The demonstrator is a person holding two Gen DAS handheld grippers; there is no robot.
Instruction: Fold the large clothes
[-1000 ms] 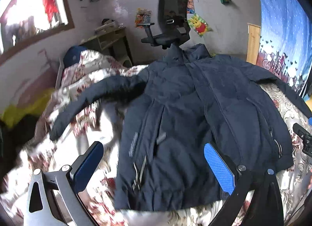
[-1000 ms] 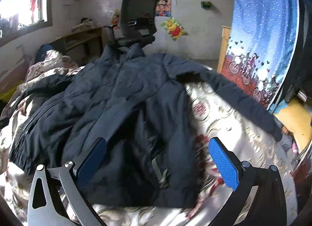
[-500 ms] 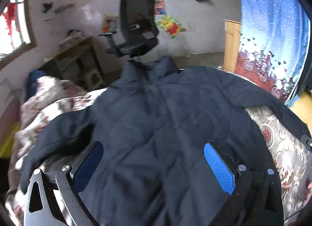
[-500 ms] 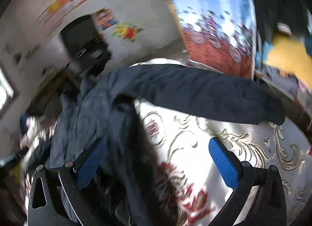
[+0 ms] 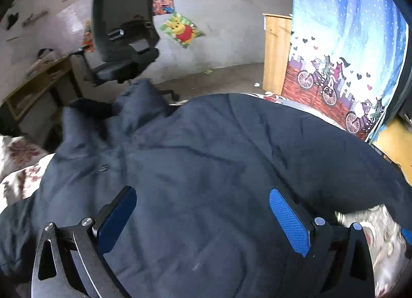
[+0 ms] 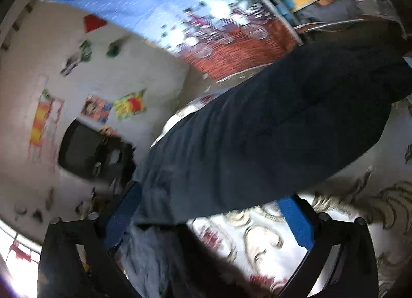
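Observation:
A large dark navy jacket (image 5: 206,169) lies spread front-up on the floral bedcover (image 5: 18,179), collar toward the far side. My left gripper (image 5: 203,218) hovers close over the jacket's chest. It is open, with only fabric below its blue pads (image 5: 288,220). In the strongly rolled right wrist view, the jacket's right sleeve (image 6: 270,130) runs diagonally across the bedcover (image 6: 373,195). My right gripper (image 6: 209,218) sits at the sleeve's near edge with its jaws wide and closing. Sleeve fabric lies between the fingers, and the pads do not press on it.
A black office chair (image 5: 121,40) and a wooden desk (image 5: 33,84) stand beyond the bed. At the right are a wooden cabinet (image 5: 275,51) and a blue printed curtain (image 5: 342,40). Something yellow (image 5: 394,148) lies by the bed's right side.
The left gripper swept to the right across the jacket and came lower and closer to it. The right gripper rolled hard, dropped toward the right sleeve, and its jaws narrowed slightly.

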